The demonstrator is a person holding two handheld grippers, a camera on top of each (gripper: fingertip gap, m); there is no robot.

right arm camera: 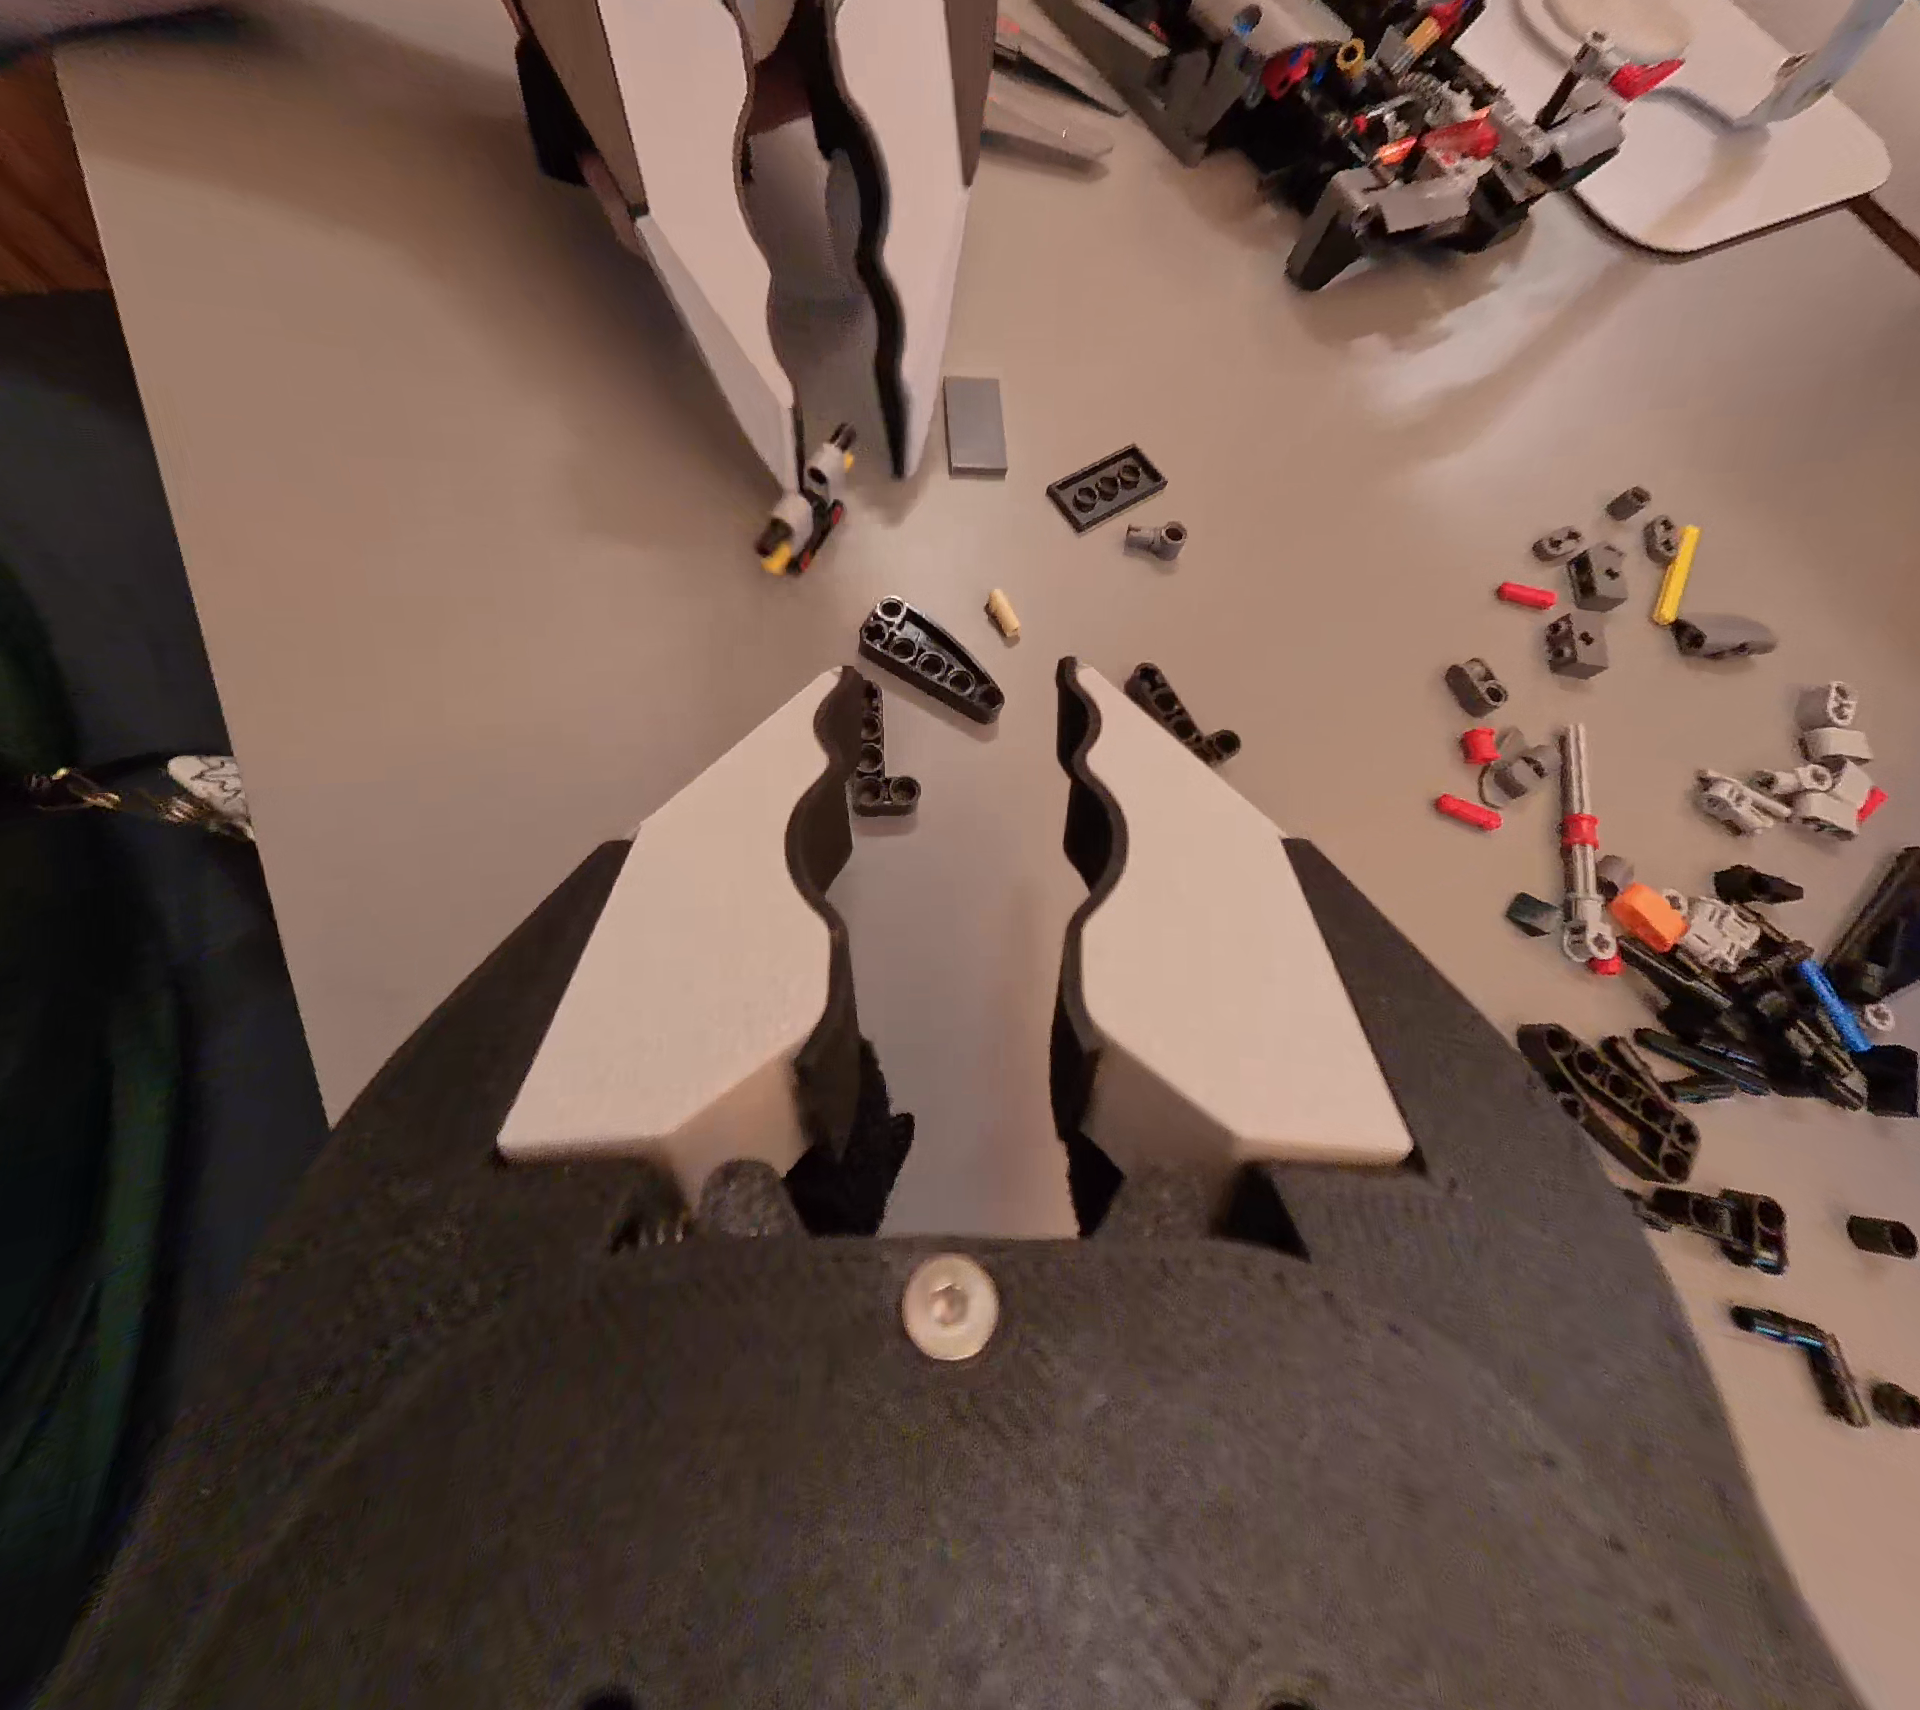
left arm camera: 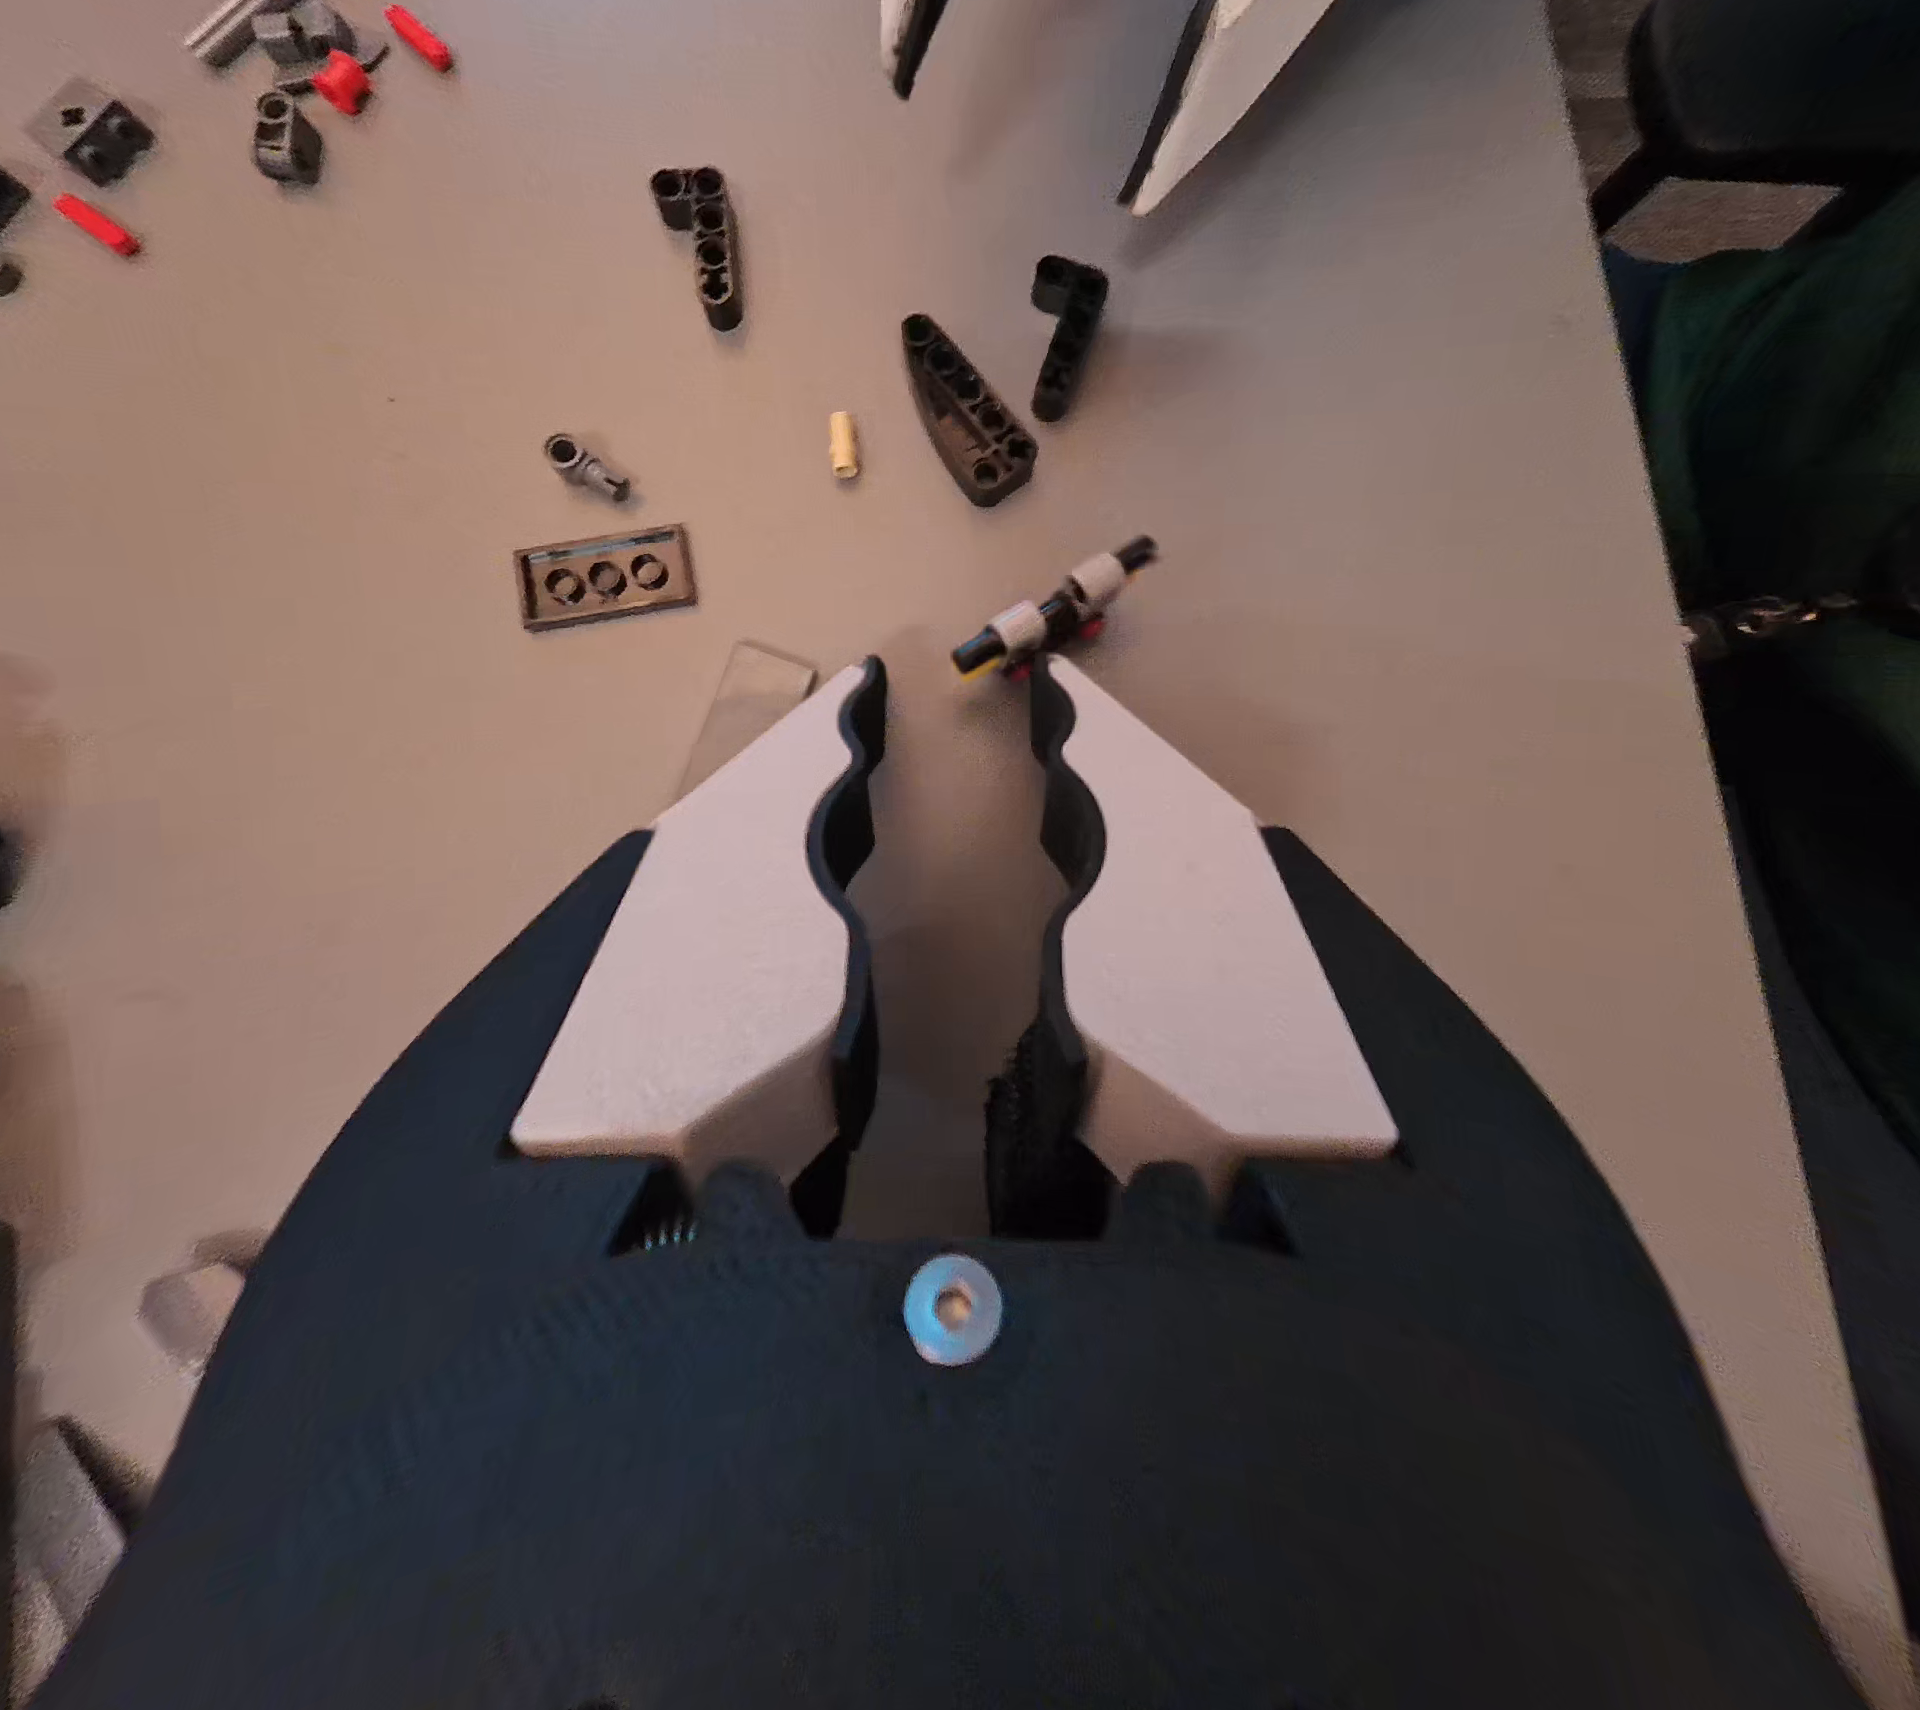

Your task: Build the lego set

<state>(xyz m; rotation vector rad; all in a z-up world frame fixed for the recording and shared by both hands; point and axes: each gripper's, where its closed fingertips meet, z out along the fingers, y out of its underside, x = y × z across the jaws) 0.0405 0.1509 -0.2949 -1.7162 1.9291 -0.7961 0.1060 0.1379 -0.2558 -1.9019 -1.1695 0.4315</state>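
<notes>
In the left wrist view, the left hand-held gripper hovers over the table with its jaws a narrow gap apart and nothing between them. Just beyond its right fingertip lies the small axle sub-assembly: a black axle carrying two white bushes, with red and yellow bits at its side. Further ahead rest a tan pin, a black curved liftarm and a black L-shaped liftarm. To the left lie a dark plate with three holes and a grey pin connector.

In the right wrist view, the right hand-held gripper is moderately open and empty. The L-shaped liftarm lies partly under its left fingertip, with the curved liftarm just ahead. A second bent liftarm sits beside its right fingertip. The partly built model stands far ahead to the right.

The axle sub-assembly looks light, stiff and smooth, so it would likely roll or twist. Pinching across the white bushes probably gives the steadiest hold.
</notes>
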